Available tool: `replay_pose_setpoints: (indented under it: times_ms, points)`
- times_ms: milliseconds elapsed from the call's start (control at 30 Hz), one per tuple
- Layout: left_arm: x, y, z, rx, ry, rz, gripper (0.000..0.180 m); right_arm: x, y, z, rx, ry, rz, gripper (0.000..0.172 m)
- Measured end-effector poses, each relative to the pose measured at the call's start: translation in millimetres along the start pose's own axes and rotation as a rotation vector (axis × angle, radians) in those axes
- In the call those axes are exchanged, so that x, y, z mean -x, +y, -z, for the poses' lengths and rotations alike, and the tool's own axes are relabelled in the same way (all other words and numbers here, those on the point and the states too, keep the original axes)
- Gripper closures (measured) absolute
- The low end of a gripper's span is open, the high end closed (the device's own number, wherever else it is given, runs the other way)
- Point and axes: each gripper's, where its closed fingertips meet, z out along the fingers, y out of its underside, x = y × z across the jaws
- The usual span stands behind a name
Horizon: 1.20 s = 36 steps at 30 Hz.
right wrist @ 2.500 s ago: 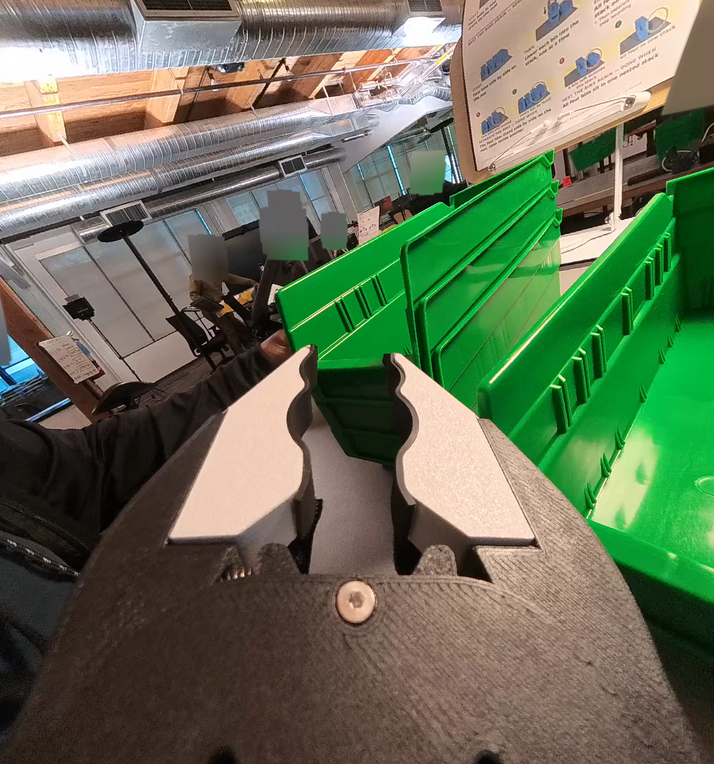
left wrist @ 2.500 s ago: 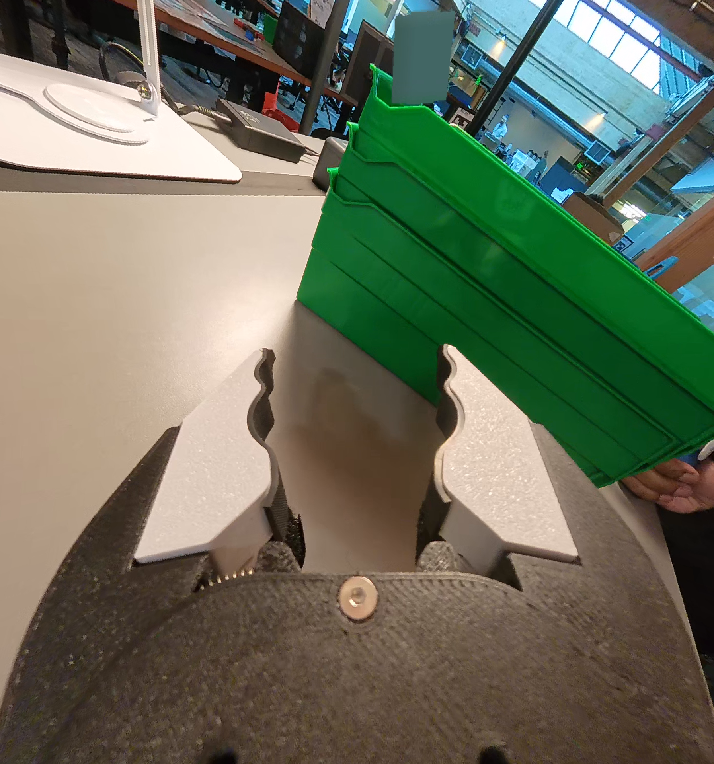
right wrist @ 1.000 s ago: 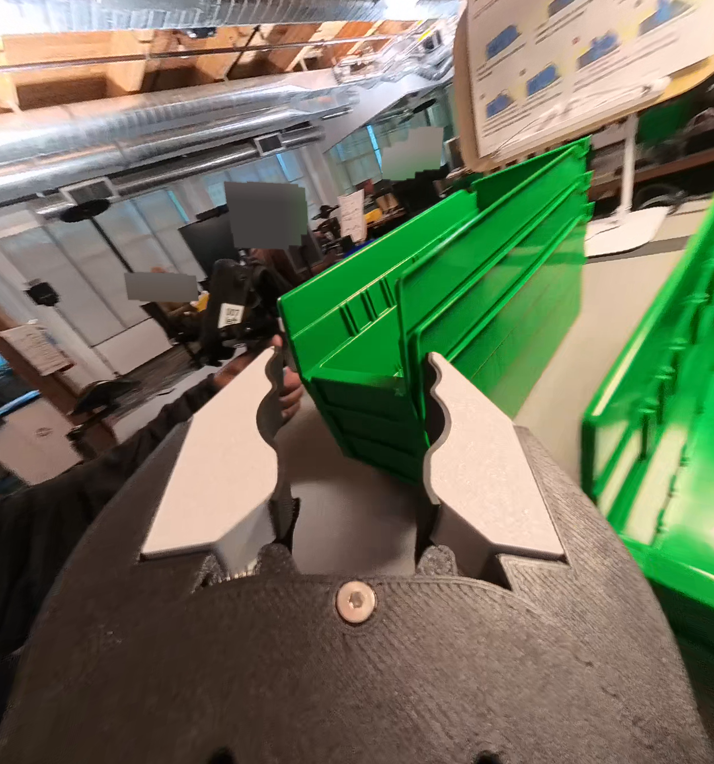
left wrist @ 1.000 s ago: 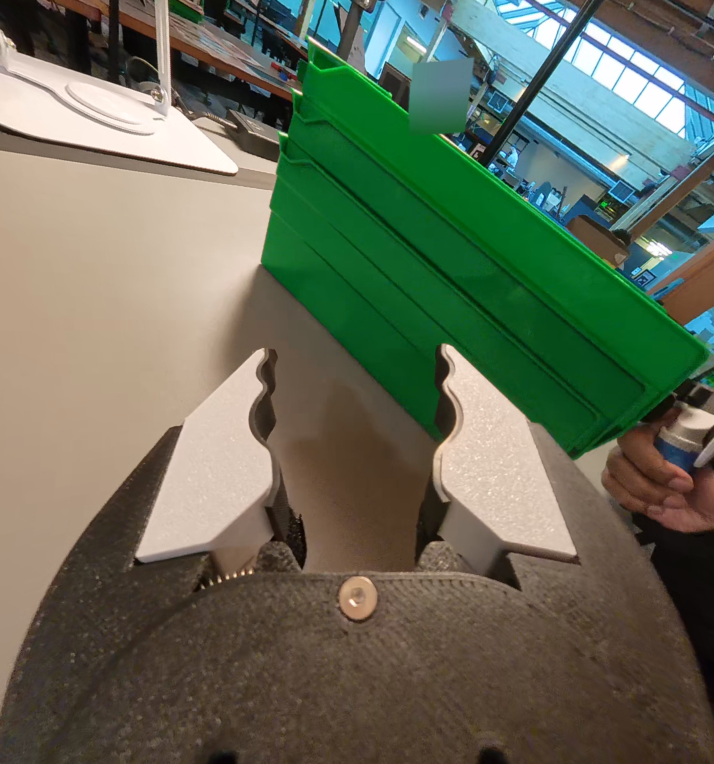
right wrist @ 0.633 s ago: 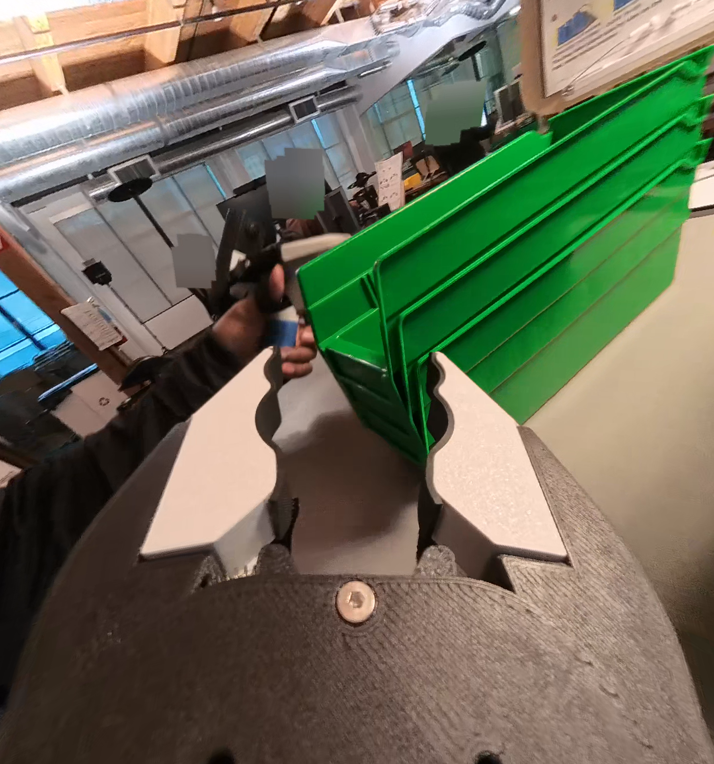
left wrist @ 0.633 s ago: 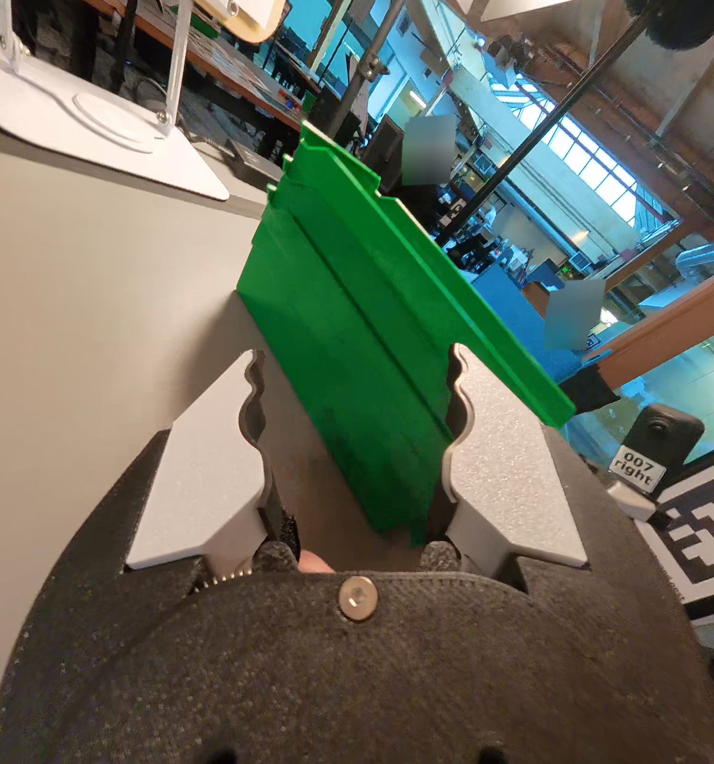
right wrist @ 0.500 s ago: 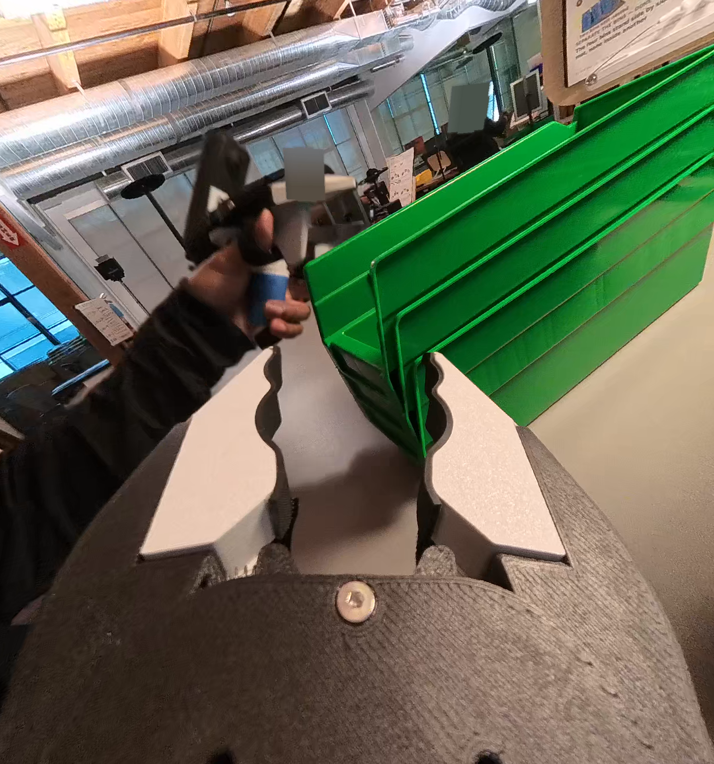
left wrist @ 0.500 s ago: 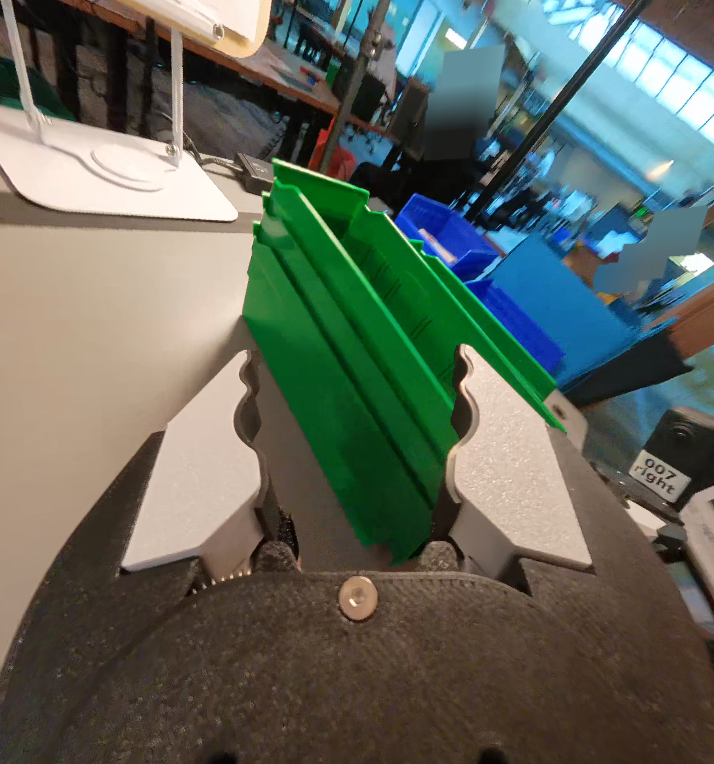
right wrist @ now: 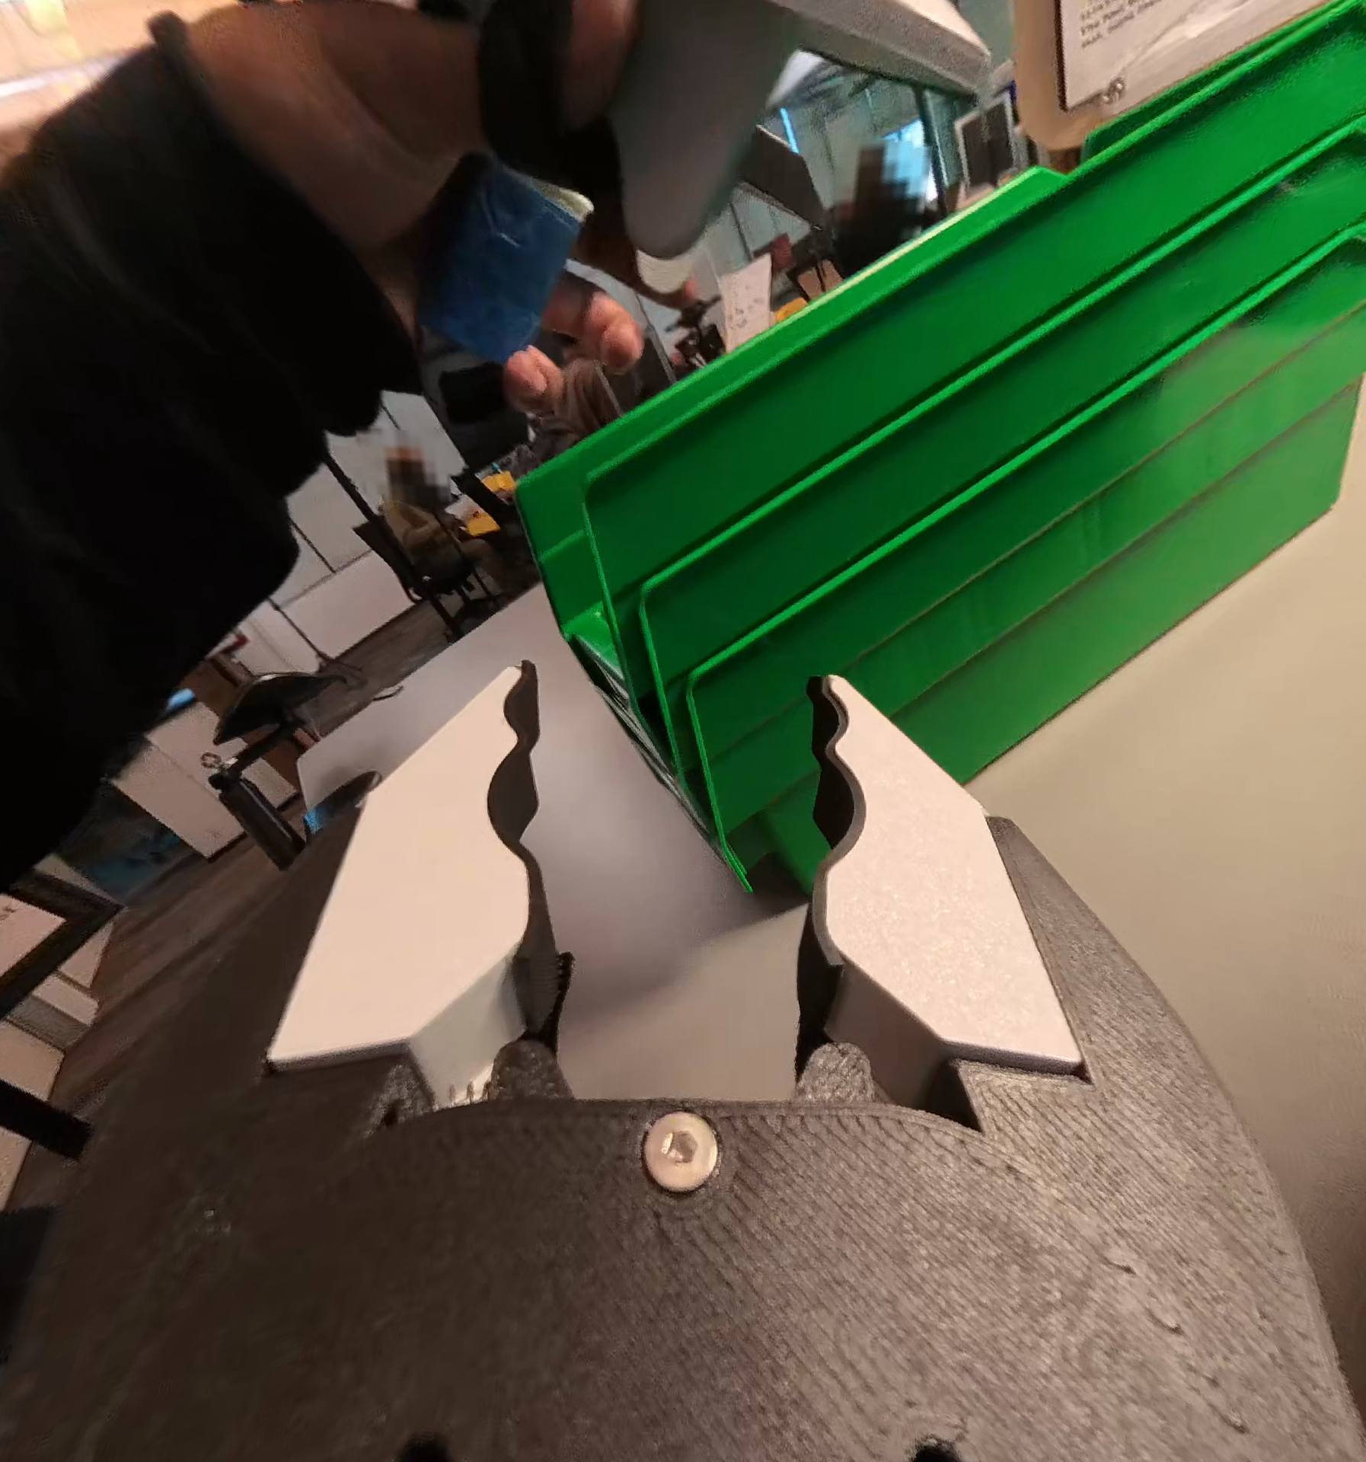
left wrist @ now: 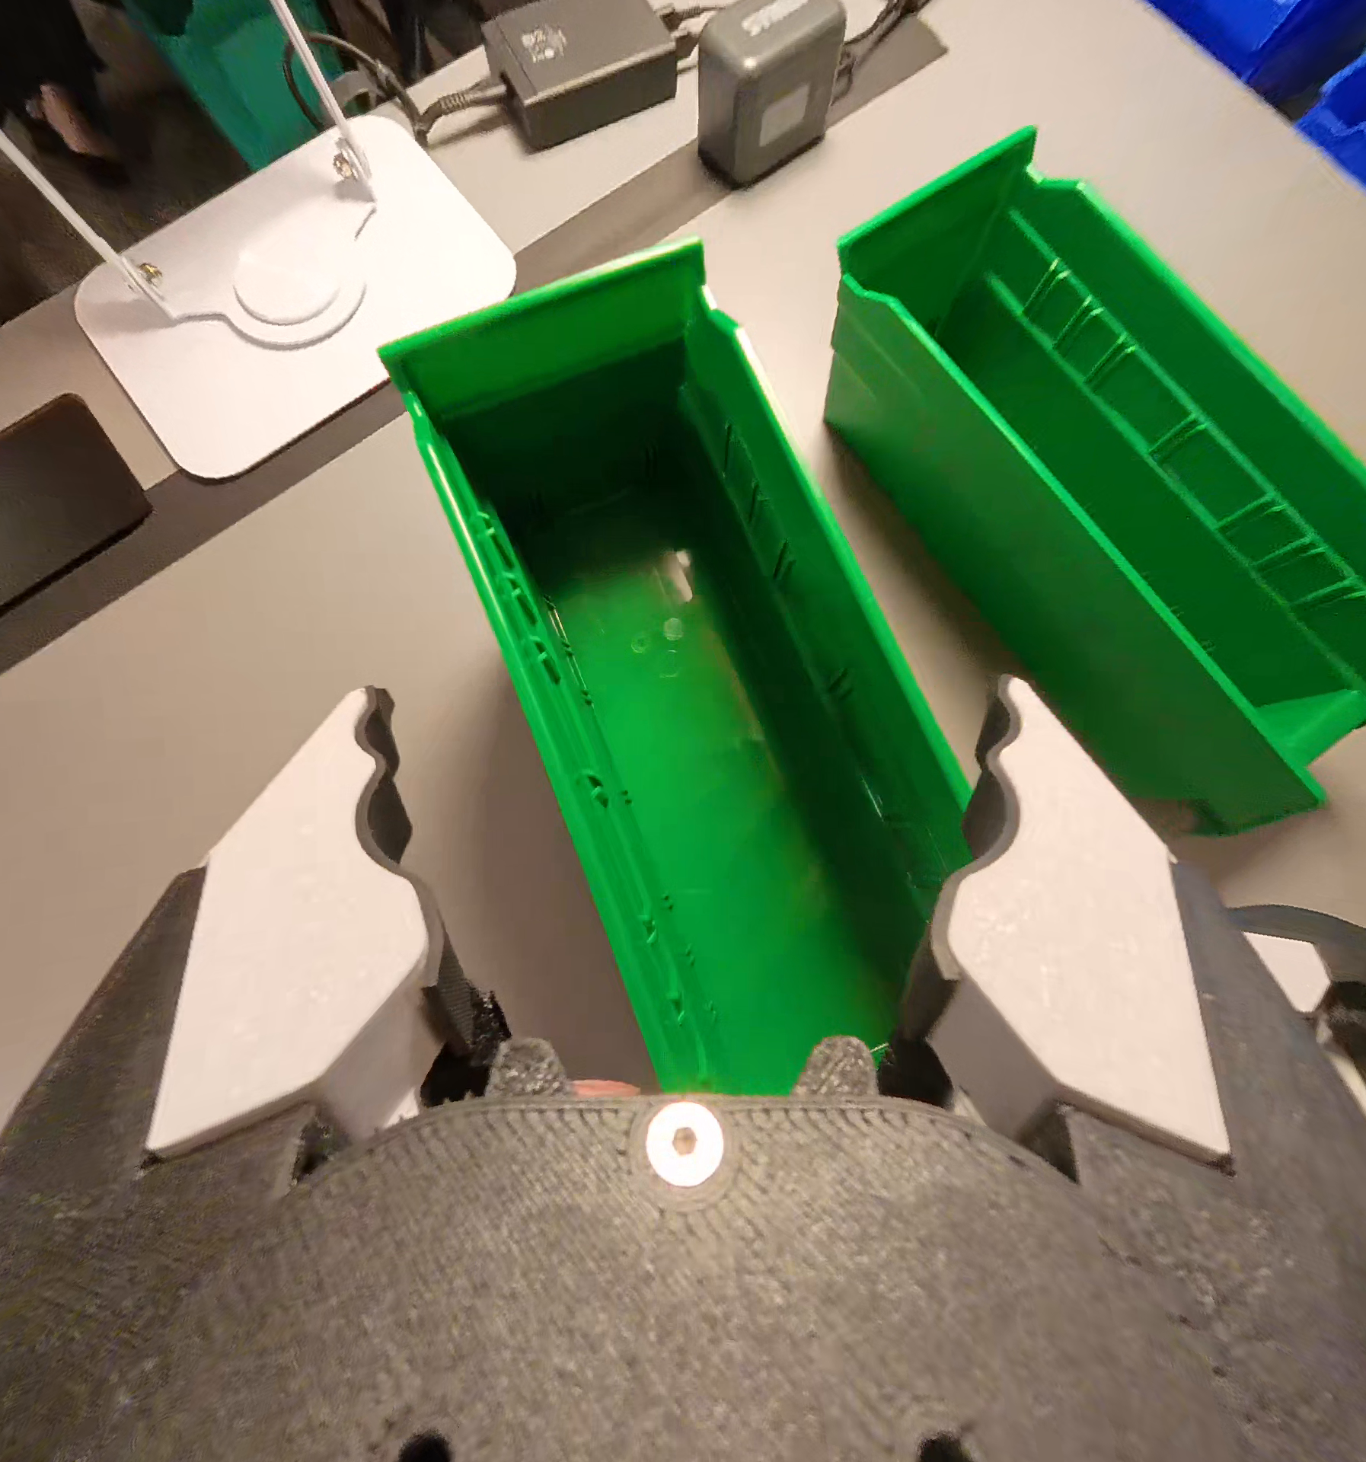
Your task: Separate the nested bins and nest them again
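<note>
In the left wrist view I look down into a stack of nested green bins (left wrist: 664, 649) on the grey table (left wrist: 150, 712). A single green bin (left wrist: 1099, 514) stands apart to its right. My left gripper (left wrist: 688, 696) is wide open above the stack's near end. Its right finger (left wrist: 1059, 910) is by the stack's right wall, and its left finger (left wrist: 292, 910) stands clear of the left wall. In the right wrist view the stack (right wrist: 1020, 475) shows from the side with several rims. My right gripper (right wrist: 672, 676) is open, with the stack's near corner between pads that do not press on it.
A white stand base (left wrist: 284, 293), a black adapter (left wrist: 585, 63) and a grey box (left wrist: 775, 87) lie at the table's far edge. Blue bins (left wrist: 1360, 71) sit beyond. A dark pad (left wrist: 23, 506) is at the left. A person's sleeve (right wrist: 150, 395) hangs above the stack.
My left gripper has swung from beside the stack to above it, now looks down into it, and has opened wider. My right gripper stays open at the stack's near corner.
</note>
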Motion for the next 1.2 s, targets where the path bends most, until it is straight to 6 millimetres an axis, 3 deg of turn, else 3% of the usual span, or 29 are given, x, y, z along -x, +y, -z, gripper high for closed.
replay_pose_setpoints:
  times_ms: [233, 467, 800, 1200]
  points:
    - [-11, 4, -13, 0.065, 0.002, -0.032, 0.042, 9, 5, -6, 0.031, -0.06, 0.016, 0.101]
    - [-8, 10, -17, 0.103, -0.016, -0.005, 0.054, 12, 3, -4, 0.027, -0.113, -0.03, 0.102]
    - [-8, 20, -36, 0.199, -0.085, -0.056, 0.05, 16, -4, 5, -0.038, -0.139, -0.023, 0.106]
    - [-6, 14, -33, 0.142, -0.109, -0.073, 0.072, 20, -1, 4, -0.014, -0.179, -0.038, 0.107]
